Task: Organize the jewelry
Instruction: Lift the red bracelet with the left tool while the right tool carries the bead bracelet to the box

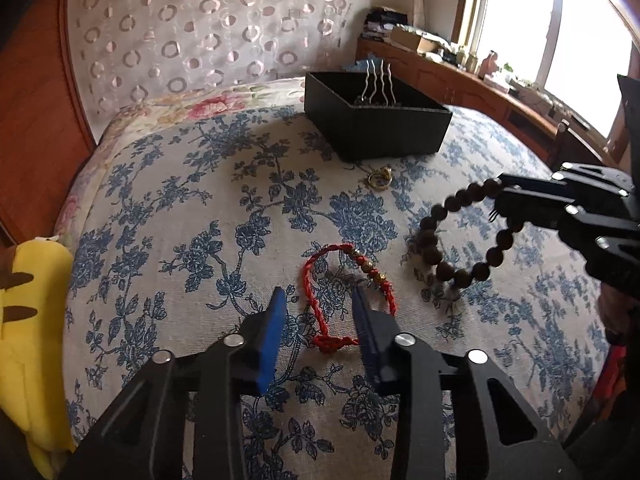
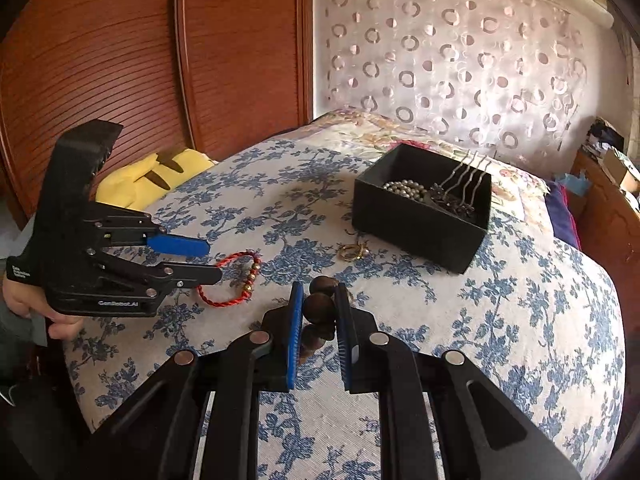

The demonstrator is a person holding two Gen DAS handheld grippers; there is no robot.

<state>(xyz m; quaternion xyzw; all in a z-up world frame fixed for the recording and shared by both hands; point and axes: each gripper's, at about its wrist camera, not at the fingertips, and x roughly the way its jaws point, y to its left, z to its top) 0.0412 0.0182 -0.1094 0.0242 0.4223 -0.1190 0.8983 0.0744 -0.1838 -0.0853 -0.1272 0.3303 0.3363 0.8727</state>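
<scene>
Blue-flowered bedspread (image 1: 192, 208) fills the left wrist view, with a circle-patterned curtain (image 1: 208, 28) behind it. My left gripper (image 1: 320, 300) is low over the cloth, its blue pads standing apart with a gap between them; the red cord bracelet (image 1: 320, 304) lies flat on the bedspread with one side of its loop between my fingers, which do not press on it. Ahead and slightly right of the tips sits the black box (image 1: 376, 128), a silver hair comb (image 1: 378, 80) sticking up out of it. A gold ring (image 1: 379, 180) lies on the cloth just in front of the box. To the right, my right gripper (image 1: 500, 200) holds the dark bead bracelet (image 1: 452, 236), which hangs from its tip above the bedspread. A yellow plush (image 1: 28, 320) is at the far left.

Wooden slatted doors (image 2: 120, 60) back the right wrist view. My right gripper (image 2: 320, 300) is narrow, clamped on the bead bracelet (image 2: 320, 308) between its blue pads. Off to its left, a hand (image 2: 36, 308) holds the left gripper (image 2: 212, 260), fingers either side of the red bracelet (image 2: 232, 280). Ahead and right is the box (image 2: 416, 232), holding pearl beads (image 2: 404, 190) and the comb (image 2: 464, 184); the ring (image 2: 352, 251) lies between me and the box.
</scene>
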